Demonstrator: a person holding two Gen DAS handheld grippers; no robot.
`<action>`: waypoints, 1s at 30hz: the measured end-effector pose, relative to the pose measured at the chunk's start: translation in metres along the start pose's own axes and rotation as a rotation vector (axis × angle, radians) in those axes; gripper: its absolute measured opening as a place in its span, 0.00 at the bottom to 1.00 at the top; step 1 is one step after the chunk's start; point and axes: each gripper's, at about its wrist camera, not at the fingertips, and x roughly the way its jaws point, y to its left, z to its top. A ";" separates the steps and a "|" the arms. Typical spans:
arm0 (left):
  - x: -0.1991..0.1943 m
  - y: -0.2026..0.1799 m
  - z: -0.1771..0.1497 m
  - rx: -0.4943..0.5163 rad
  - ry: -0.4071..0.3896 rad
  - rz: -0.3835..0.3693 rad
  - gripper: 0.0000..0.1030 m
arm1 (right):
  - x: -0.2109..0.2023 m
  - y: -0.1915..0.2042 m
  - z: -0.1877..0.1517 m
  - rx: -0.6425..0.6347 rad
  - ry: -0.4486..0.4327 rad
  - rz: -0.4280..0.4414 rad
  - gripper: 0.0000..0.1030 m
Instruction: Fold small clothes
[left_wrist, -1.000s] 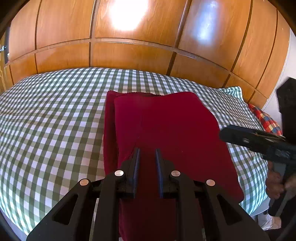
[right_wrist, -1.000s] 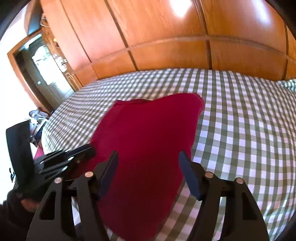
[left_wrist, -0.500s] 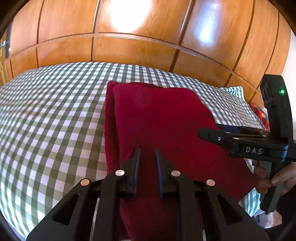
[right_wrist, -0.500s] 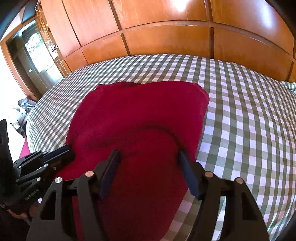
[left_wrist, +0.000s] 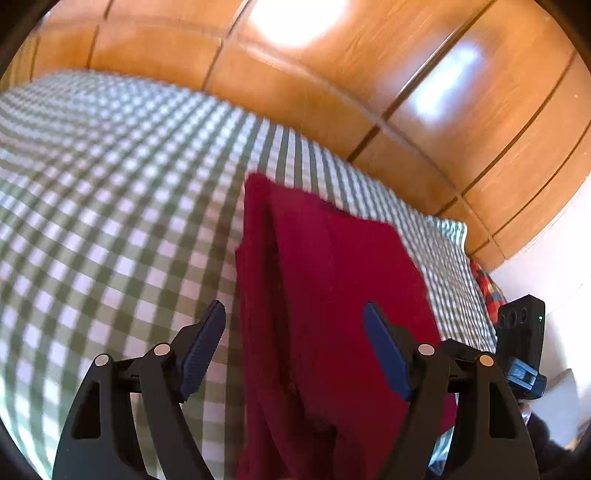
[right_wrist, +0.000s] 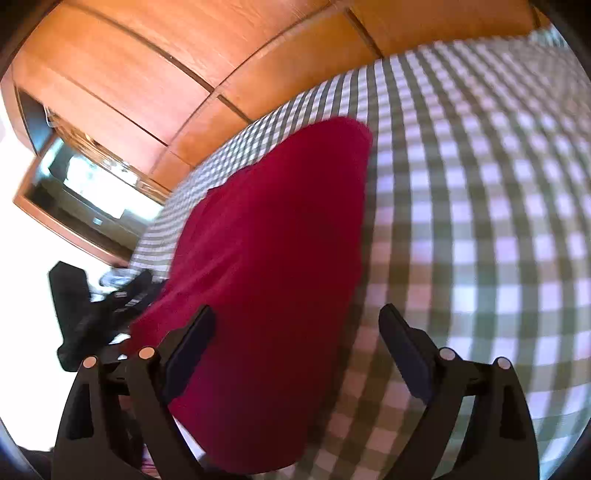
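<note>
A dark red garment (left_wrist: 332, 288) lies folded lengthwise on the green-and-white checked bedspread (left_wrist: 110, 206); it also shows in the right wrist view (right_wrist: 273, 258). My left gripper (left_wrist: 295, 343) is open and empty, its fingers spread over the garment's near end. My right gripper (right_wrist: 295, 343) is open and empty above the garment's right edge. The right gripper's body shows at the right edge of the left wrist view (left_wrist: 521, 347). The left gripper shows at the left of the right wrist view (right_wrist: 96, 314).
Wooden wardrobe panels (left_wrist: 332, 92) stand behind the bed. A red checked cloth (left_wrist: 487, 288) lies at the bed's right edge. A doorway (right_wrist: 92, 199) shows to the left in the right wrist view. The bedspread (right_wrist: 480, 221) stretches to the right of the garment.
My left gripper has opened and let go of the red garment. Both grippers have tilted and shifted, and both views are now blurred. The right gripper stays open.
</note>
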 end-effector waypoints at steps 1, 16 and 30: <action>0.010 0.005 0.002 -0.011 0.037 -0.023 0.73 | 0.004 -0.002 0.001 0.007 0.016 0.026 0.87; 0.025 0.001 -0.006 -0.070 0.054 -0.346 0.38 | 0.015 0.022 0.006 -0.086 0.029 0.108 0.44; 0.141 -0.241 0.012 0.240 0.229 -0.566 0.38 | -0.193 -0.063 -0.007 -0.017 -0.357 -0.173 0.44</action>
